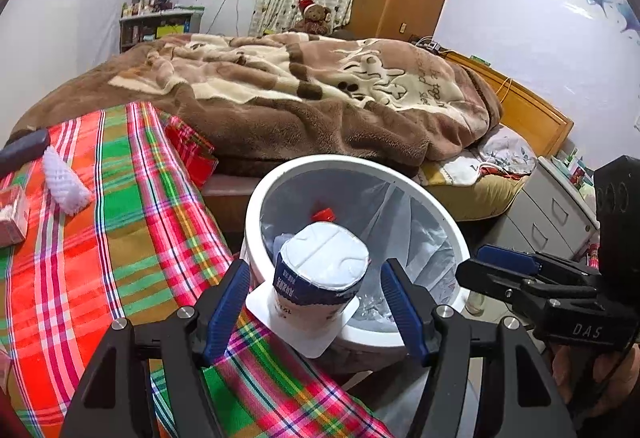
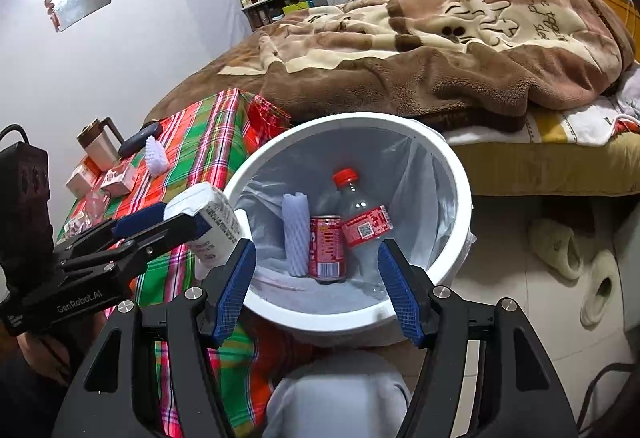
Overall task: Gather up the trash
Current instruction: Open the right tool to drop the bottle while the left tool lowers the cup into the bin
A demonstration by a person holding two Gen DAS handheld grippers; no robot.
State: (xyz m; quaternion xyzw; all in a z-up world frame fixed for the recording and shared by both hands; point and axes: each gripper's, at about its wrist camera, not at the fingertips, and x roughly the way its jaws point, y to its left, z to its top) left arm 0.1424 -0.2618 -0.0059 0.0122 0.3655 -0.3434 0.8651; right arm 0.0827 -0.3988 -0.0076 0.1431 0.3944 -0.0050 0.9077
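**Q:** Where are your fingers, and what is between them?

**A:** My left gripper [image 1: 315,266] stands wide. An upturned white yogurt cup [image 1: 324,258] sits between its 2 blue pads with a gap on each side, so nothing presses it. The cup is at the table's corner, where the plaid tablecloth [image 1: 120,238] meets the rim of the white bin [image 1: 352,159]. I cannot tell whether its flat flange rests on the rim or the cloth.

**Q:** And the other one?

**A:** My right gripper [image 2: 316,246] is also spread wide and empty, above the bin's near rim.

**Q:** What room is there to move?

**A:** The bin's mouth is open, with a clear liner. On its floor lie 1 bottle [image 2: 360,222] with a red cap, 1 red can [image 2: 326,246] and 1 white foam sleeve [image 2: 296,234]. The bed's brown blanket [image 1: 300,109] crowds the far rim. Bare tile lies to the right, with 2 slippers [image 2: 560,246] near it.

**Q:** Anything unclear?

**A:** From the left wrist the cup hides most of the bin's contents. A dark case [image 1: 24,149] and a box [image 1: 12,213] are cut off at the table's left edge. Something grey [image 2: 336,390] below the bin is hard to make out.
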